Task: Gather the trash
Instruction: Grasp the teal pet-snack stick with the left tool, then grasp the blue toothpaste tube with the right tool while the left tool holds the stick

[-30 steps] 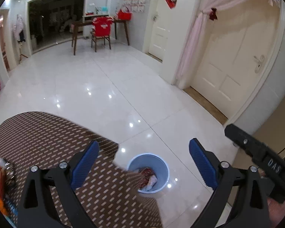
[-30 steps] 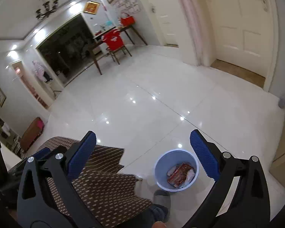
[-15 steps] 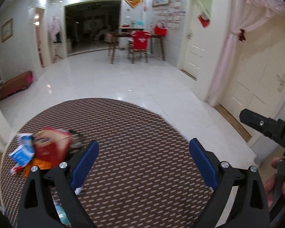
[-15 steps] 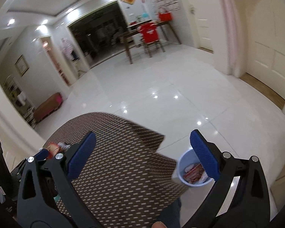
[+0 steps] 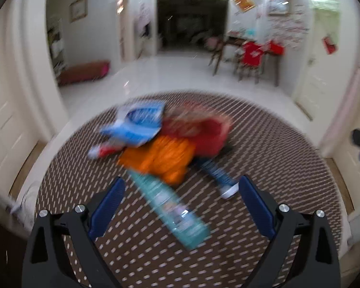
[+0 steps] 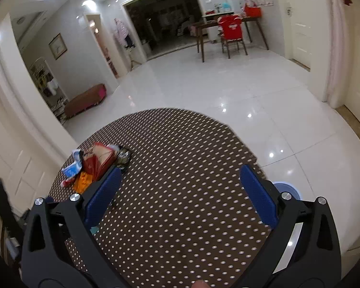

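A pile of trash lies on a round brown dotted table [image 5: 264,144]: a blue and white packet [image 5: 136,124], a red bag [image 5: 199,132], an orange wrapper [image 5: 163,158], a teal tube [image 5: 170,206] and a small blue tube [image 5: 216,175]. The left wrist view is blurred. My left gripper [image 5: 181,206] is open and empty, just above the teal tube. My right gripper [image 6: 180,196] is open and empty over the table's middle; the pile [image 6: 96,163] lies to its left. The blue trash bin [image 6: 288,188] shows on the floor behind the right finger.
White tiled floor [image 6: 216,91] stretches beyond the table. A wooden table with a red-covered chair [image 6: 230,31] stands far back. A low brown bench [image 6: 86,99] sits by the left wall. Doors and a pink curtain [image 6: 333,48] are on the right.
Both grippers have swung left, away from the blue bin and onto the table. The left gripper has closed in on the trash pile, which now fills its view. Both stay open.
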A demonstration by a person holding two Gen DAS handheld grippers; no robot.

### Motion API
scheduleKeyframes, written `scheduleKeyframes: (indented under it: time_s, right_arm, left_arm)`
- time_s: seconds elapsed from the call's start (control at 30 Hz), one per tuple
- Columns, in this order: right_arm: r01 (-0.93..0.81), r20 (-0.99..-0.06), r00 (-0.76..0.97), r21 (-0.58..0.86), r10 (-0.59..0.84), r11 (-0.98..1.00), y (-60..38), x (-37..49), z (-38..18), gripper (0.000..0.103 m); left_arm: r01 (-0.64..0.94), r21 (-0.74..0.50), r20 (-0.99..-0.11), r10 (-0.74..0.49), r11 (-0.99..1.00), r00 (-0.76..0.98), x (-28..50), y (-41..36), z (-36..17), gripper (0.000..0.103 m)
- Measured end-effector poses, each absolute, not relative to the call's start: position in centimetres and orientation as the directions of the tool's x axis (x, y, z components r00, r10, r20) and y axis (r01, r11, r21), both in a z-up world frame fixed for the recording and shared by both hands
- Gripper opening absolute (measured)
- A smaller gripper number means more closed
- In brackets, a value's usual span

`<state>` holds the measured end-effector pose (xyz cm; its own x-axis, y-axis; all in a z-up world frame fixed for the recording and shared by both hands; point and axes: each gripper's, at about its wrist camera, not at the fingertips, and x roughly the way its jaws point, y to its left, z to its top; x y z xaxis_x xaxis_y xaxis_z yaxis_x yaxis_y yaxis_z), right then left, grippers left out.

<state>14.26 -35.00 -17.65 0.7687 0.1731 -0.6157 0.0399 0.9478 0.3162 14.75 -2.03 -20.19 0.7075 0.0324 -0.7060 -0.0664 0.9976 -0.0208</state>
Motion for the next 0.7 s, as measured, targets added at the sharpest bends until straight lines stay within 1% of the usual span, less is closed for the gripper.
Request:
scheduleKeyframes:
  time_s: [0.1, 0.23, 0.3, 0.37, 0.47, 0.53, 0.63, 0.7]
  right_arm:
    - [0.016, -0.627, 0.755, 0.308, 0.191, 0.951, -33.7, 14.5, -18.1, 0.097]
    - [-0.016, -0.644, 0.735, 0.299, 0.214, 0.954, -32.4, 15.0, -18.6, 0.097]
    - [-0.041, -0.654, 0.721, 0.287, 0.228, 0.957, -31.7, 15.1, -19.0, 0.097]
    - [-0.079, -0.674, 0.696, 0.270, 0.247, 0.960, -30.7, 15.6, -19.6, 0.097]
    - [-0.148, -0.696, 0.657, 0.256, 0.288, 0.955, -28.5, 16.4, -20.6, 0.097]
    - [-0.195, -0.710, 0.629, 0.247, 0.315, 0.949, -26.7, 17.2, -21.4, 0.097]
    - [-0.266, -0.735, 0.584, 0.229, 0.345, 0.936, -23.8, 18.5, -22.7, 0.097]
    - [-0.316, -0.747, 0.558, 0.211, 0.361, 0.925, -21.7, 19.4, -23.7, 0.097]
  left_arm:
    - [-0.122, -0.021, -0.767, 0.062, 0.992, 0.639, 15.7, -1.1, -22.6, 0.094]
    - [-0.147, -0.039, -0.814, 0.054, 0.988, 0.578, 17.8, -0.1, -24.4, 0.092]
    - [-0.126, 0.004, -0.807, 0.078, 0.992, 0.585, 18.6, -0.5, -24.5, 0.078]
    - [-0.088, 0.009, -0.800, 0.060, 0.996, 0.597, 19.0, -0.5, -24.1, 0.044]
    - [-0.041, 0.005, -0.800, 0.029, 0.999, 0.599, 19.4, 0.1, -24.0, 0.033]
    - [0.006, 0.000, -0.795, -0.003, 1.000, 0.607, 18.8, 1.0, -24.0, 0.028]
    - [0.057, -0.048, -0.791, -0.073, 0.997, 0.608, 17.8, 2.7, -23.9, 0.027]
    - [0.074, -0.060, -0.788, -0.093, 0.995, 0.609, 16.8, 4.1, -24.0, 0.026]
